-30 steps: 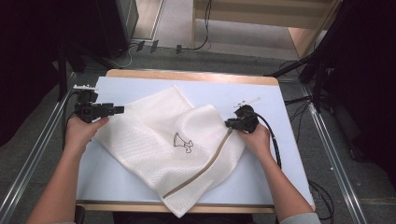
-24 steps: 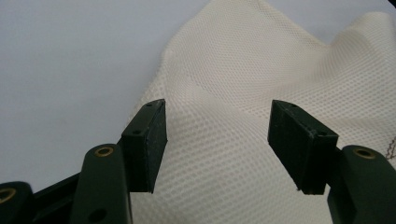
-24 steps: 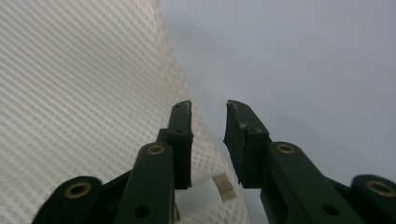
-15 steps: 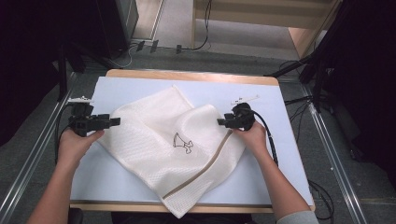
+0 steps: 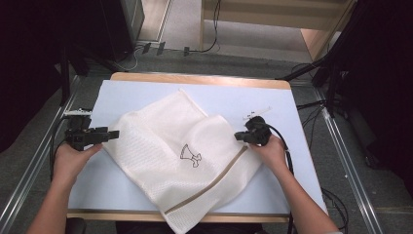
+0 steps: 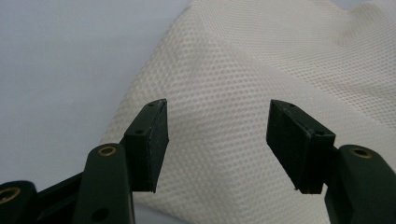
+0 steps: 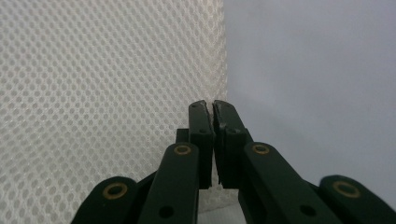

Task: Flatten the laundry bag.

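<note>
A white mesh cloth (image 5: pixel 165 141) with a small black drawing (image 5: pixel 190 157) and a tan stripe (image 5: pixel 209 187) lies crumpled across the light blue table (image 5: pixel 146 92). My left gripper (image 5: pixel 116 133) is open at the cloth's left corner. In the left gripper view its jaws stand wide apart (image 6: pixel 217 140) just above the mesh (image 6: pixel 233 70), with nothing pinched. My right gripper (image 5: pixel 238 137) is at the cloth's right edge. In the right gripper view its jaws (image 7: pixel 214 105) are pressed together on the hem of the mesh (image 7: pixel 93 93).
The cloth's near corner (image 5: pixel 175 222) hangs over the table's wooden front edge. Metal rails (image 5: pixel 341 146) run along both sides of the table. Cables (image 5: pixel 204 48) lie on the floor behind it, and dark equipment stands at the back left and right.
My left hand has drawn back toward the near left, and its gripper now sits at the cloth's left corner. The right gripper stays at the right edge.
</note>
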A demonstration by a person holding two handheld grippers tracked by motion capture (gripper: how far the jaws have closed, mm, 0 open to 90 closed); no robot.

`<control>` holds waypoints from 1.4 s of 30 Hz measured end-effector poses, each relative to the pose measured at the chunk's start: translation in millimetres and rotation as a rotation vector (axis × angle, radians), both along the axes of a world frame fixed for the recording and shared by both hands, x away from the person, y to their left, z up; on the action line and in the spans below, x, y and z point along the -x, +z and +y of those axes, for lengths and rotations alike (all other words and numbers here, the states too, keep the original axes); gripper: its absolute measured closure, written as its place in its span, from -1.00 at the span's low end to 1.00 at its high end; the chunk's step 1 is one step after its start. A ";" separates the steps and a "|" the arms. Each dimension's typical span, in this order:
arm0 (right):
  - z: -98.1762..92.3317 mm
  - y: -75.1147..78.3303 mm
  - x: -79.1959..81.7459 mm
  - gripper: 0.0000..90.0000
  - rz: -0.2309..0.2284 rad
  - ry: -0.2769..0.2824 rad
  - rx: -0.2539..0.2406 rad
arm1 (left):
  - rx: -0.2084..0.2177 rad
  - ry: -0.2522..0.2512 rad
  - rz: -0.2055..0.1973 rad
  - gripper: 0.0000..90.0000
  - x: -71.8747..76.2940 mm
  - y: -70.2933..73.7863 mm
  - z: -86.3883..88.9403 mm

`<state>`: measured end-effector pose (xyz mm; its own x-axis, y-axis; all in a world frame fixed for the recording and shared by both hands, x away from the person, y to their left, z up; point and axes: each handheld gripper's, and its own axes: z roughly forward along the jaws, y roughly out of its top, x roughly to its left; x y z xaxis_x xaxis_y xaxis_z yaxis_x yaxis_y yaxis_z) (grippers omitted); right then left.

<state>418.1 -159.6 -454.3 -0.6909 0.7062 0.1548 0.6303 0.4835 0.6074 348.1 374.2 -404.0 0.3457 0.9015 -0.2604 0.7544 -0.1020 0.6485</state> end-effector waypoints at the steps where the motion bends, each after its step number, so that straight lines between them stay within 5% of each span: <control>1: 0.0 0.0 0.0 0.97 0.000 0.000 0.000 | 0.000 0.000 0.000 -0.12 0.0 0.0 0.0; 6: -19.4 -4.0 32.1 0.93 0.004 -0.009 -0.018 | 0.007 0.005 0.002 -0.12 3.5 -2.4 0.6; 9: -27.8 -4.4 40.6 0.66 -0.012 -0.019 -0.037 | 0.003 0.006 0.010 -0.12 5.4 -4.3 -0.3; 12: -30.2 3.1 35.0 0.39 -0.079 -0.036 -0.107 | -0.007 0.001 0.017 -0.11 10.7 -6.7 -3.7; 18: -12.1 5.0 21.3 0.36 -0.111 -0.016 -0.115 | -0.032 0.014 0.031 -0.11 21.8 -11.1 -4.7; 26: 13.7 2.3 -5.2 0.17 -0.110 -0.012 -0.136 | -0.021 0.044 0.076 -0.11 38.8 -21.4 -2.4; 28: 21.1 -1.5 -15.2 0.11 -0.079 -0.012 -0.129 | -0.030 0.047 0.108 -0.10 42.8 -28.9 -6.7; 32: 25.7 -6.9 -20.2 0.13 -0.082 -0.007 -0.119 | -0.045 0.050 0.131 -0.11 41.5 -38.0 -11.9; 37: 26.1 -13.0 -22.7 0.15 -0.058 -0.009 -0.114 | -0.017 0.073 0.104 -0.02 41.3 -40.7 -16.3; 39: 26.0 -14.4 -22.8 0.19 -0.049 -0.006 -0.113 | -0.059 0.075 0.089 0.03 42.5 -41.0 -23.8; 41: 28.7 -16.7 -21.9 0.27 -0.041 0.004 -0.090 | -0.080 0.080 0.089 0.29 41.8 -41.2 -28.5; 42: 32.0 -15.6 -18.9 0.51 -0.065 0.008 -0.054 | -0.097 0.080 0.086 0.39 41.2 -41.0 -29.7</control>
